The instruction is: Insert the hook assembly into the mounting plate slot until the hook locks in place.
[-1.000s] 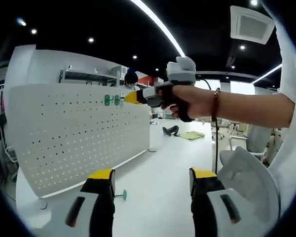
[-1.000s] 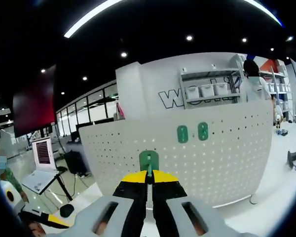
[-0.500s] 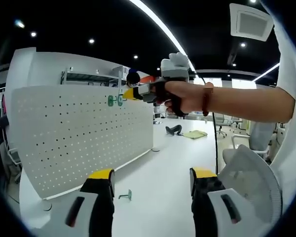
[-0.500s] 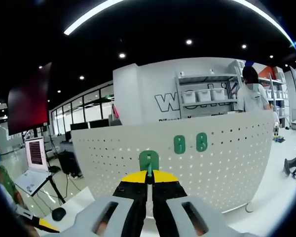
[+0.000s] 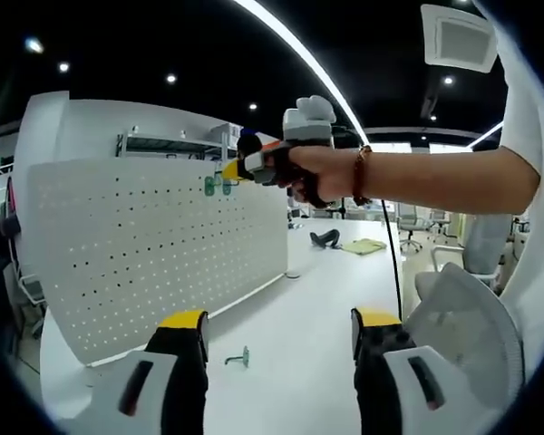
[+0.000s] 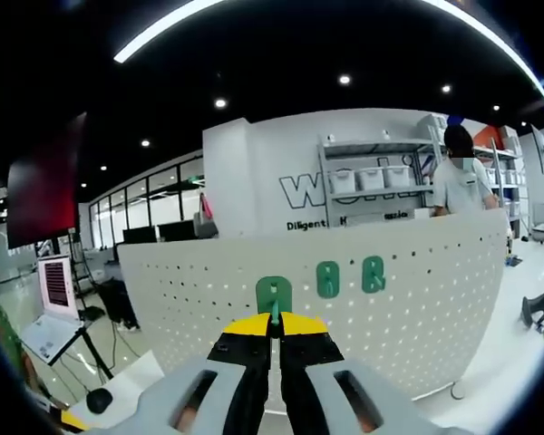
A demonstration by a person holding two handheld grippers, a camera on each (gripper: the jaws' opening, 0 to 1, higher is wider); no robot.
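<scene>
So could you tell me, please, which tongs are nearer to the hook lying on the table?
Left. The left tongs hang open just above the loose hook, while the right tongs, shut on another green hook, are up at the pegboard.

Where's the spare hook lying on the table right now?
In the left gripper view, the spare hook lies on the white table below the pegboard, between the jaws.
</scene>
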